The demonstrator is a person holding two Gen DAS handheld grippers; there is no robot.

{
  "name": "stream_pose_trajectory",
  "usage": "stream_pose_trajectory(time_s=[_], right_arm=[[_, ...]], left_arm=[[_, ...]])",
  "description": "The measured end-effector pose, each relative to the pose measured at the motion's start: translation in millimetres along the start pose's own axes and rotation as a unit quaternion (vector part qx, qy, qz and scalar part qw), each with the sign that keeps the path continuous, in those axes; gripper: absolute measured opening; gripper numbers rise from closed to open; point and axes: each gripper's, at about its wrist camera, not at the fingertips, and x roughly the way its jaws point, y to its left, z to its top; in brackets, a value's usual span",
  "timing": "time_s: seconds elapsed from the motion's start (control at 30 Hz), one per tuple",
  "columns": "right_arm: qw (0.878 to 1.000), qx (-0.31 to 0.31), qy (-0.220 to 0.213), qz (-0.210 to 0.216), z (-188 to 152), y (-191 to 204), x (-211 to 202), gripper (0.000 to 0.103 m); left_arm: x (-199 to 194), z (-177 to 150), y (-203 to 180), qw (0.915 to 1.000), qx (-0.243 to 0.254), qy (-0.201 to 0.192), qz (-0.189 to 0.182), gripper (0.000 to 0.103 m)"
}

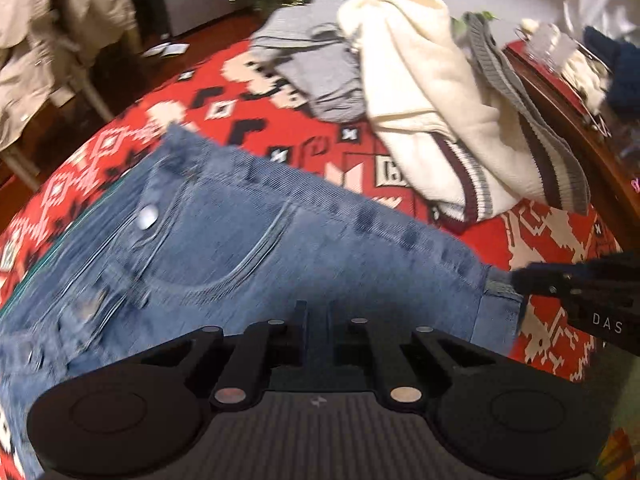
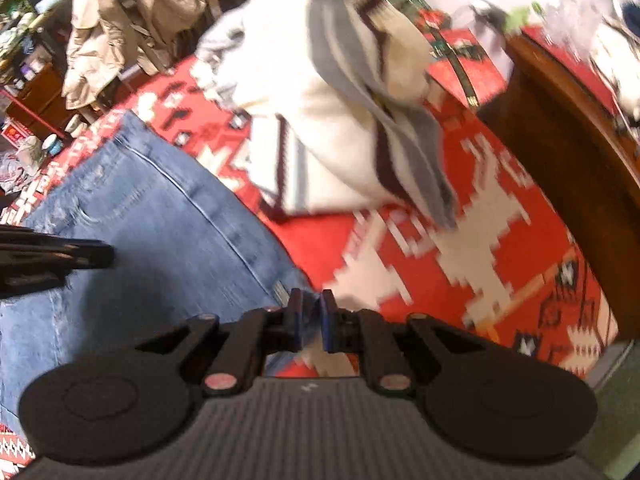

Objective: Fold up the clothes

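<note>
- The blue jeans [image 1: 248,248] lay spread over the near part of a red patterned blanket [image 1: 320,136].
- The left gripper [image 1: 316,312] had its jaws clamped on the jeans' near edge.
- The right gripper [image 2: 311,312] pinched the jeans' corner, jaws nearly together.
- A cream sweater [image 1: 420,92] was heaped farther back, to the right, beside a grey garment [image 1: 316,64].

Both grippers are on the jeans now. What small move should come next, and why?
Probably lay the held edge flat. The left gripper and right gripper both look pinched on the jeans, which lie spread on the red cloth, clear of the cream sweater.
</note>
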Motion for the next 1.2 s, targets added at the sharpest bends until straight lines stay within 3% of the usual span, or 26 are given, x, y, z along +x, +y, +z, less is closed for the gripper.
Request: stream_pose_trajectory(time_s=[0.27,0.5,0.53,0.67,0.87,0.97,1.03,1.07,1.17,1.2], right_arm=[[0.999,-0.003,-0.024,-0.041,19.2,11.0,-0.3,0.011],[0.999,0.045,0.027,0.007,4.5,-18.2,14.6,0.014],[0.998,0.046,0.029,0.011,2.9,-20.1,16.3,0.007],[0.999,-0.001,0.032,-0.007,-2.0,-16.2,13.4,0.003],[0.998,0.012,0.033,-0.052,-1.7,-28.2,3.8,0.003],[0.999,0.013,0.018,-0.036,7.3,-28.5,-9.6,0.013],[1.000,0.007,0.017,-0.012,16.2,-22.3,-16.5,0.029],[1.000,0.000,0.017,-0.005,20.8,-17.9,-17.9,0.032],[0.999,-0.030,0.020,-0.018,33.4,-1.2,-20.2,0.045],[0.999,-0.045,0.015,-0.028,37.4,6.0,-21.8,0.058]], left_arm=[[23.3,25.4,-14.0,0.9982,0.039,0.009,-0.044,0.008],[32.8,23.4,-25.9,0.9957,0.067,0.017,-0.062,0.008],[33.9,23.2,-25.8,0.9956,0.066,0.018,-0.063,0.008],[35.7,22.7,-28.4,0.9952,0.070,0.020,-0.066,0.008],[31.5,22.3,-30.0,0.9940,0.087,0.014,-0.065,0.008],[23.7,24.6,-26.3,0.9952,0.078,0.001,-0.059,0.009],[16.7,26.6,-21.7,0.9964,0.066,-0.012,-0.051,0.021],[13.6,27.6,-19.5,0.9968,0.061,-0.017,-0.048,0.032],[5.8,33.2,-11.3,0.9975,0.058,-0.024,-0.032,0.041],[4.8,36.0,-8.9,0.9976,0.062,-0.019,-0.026,0.045]])
